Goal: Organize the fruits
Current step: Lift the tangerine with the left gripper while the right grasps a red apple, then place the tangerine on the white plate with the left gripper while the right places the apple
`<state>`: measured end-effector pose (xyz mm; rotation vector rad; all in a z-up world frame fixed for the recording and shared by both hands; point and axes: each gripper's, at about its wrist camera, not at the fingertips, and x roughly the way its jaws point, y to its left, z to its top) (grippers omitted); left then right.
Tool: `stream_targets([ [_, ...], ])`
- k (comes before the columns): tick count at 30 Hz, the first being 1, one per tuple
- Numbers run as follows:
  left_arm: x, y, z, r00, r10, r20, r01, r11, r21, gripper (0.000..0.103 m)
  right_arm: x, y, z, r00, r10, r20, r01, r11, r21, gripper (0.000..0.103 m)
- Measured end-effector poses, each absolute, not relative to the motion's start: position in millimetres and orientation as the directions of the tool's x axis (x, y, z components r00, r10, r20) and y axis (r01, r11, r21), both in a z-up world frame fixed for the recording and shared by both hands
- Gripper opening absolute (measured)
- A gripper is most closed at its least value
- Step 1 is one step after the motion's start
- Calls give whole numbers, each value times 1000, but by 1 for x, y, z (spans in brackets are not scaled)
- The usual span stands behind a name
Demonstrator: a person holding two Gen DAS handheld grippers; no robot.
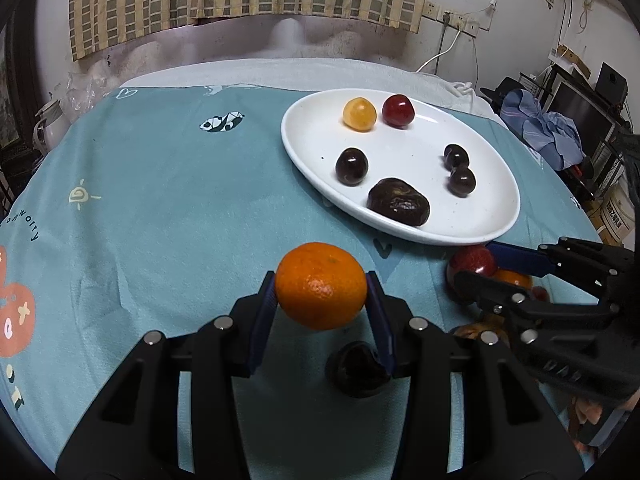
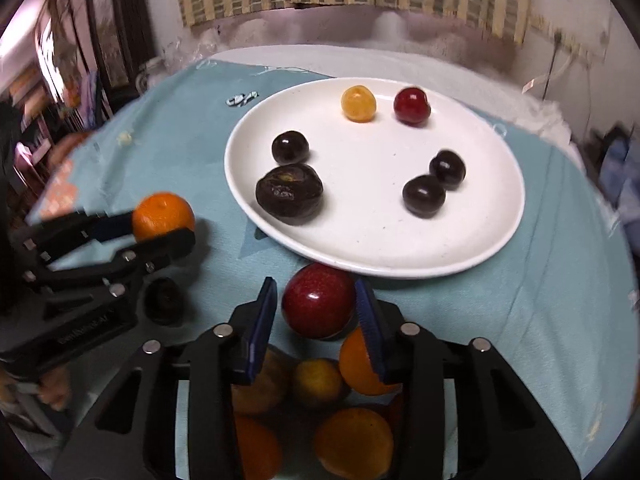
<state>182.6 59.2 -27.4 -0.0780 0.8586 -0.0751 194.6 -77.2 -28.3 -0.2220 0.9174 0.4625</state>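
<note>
**Two grippers, each at a fruit, before a white plate**

Left gripper [image 1: 321,294]: closed on an orange [image 1: 321,285], blue pads pressed to its two sides, fruit raised above the teal cloth [image 1: 160,208]. Below the right finger, a dark fruit [image 1: 358,368] lying on the cloth. Right gripper [image 2: 316,312]: jaws set either side of a red apple [image 2: 319,300], narrow gaps visible at both pads; firm grip cannot be told. Beneath and behind that apple, a heap of oranges [image 2: 354,442] and a yellow fruit [image 2: 316,382]. Just beyond the apple, near rim of the plate [image 2: 400,256]. On the plate, nearest first: wrinkled dark fruit [image 2: 289,193]; two dark cherries touching [image 2: 424,195]; a single dark cherry [image 2: 290,147]; farthest, a yellow cherry [image 2: 358,103] beside a red cherry [image 2: 412,106], apart.
</note>
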Motion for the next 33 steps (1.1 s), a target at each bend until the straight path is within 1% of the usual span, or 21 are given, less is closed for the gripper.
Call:
stream_targets([
  [3,183,59,-30,647,-93,-757,33,995,-94,44,189,-71,-31,557,247,-793,-484,872,-69,38],
  [7,183,60,-29,648,-96,-756,31,995,-100,45,188,-79,-30,560,264,-785,-480,876,-47,38],
  [11,182,61,-27,651,-103,-752,35,994,-106,45,188,-90,-24,497,354,-792,-489,869,82,38],
  [13,181,61,-26,653,-107,-750,37,993,-109,45,185,-100,-20,469,415,-780,-486,858,165,38],
  [16,179,58,-23,659,-118,-743,48,992,-115,44,176,-121,-5,456,494,-740,-476,838,266,38],
  [18,176,55,-20,670,-124,-732,59,992,-115,45,169,-139,9,482,524,-702,-459,834,307,38],
  [23,169,48,-13,688,-144,-712,82,989,-121,44,163,-173,25,549,542,-637,-402,839,367,38],
  [30,163,28,9,720,-177,-672,134,984,-116,45,170,-200,28,593,538,-599,-331,841,427,38],
  [33,178,21,23,719,-212,-662,153,977,-147,45,183,-207,35,596,554,-582,-313,827,467,38],
])
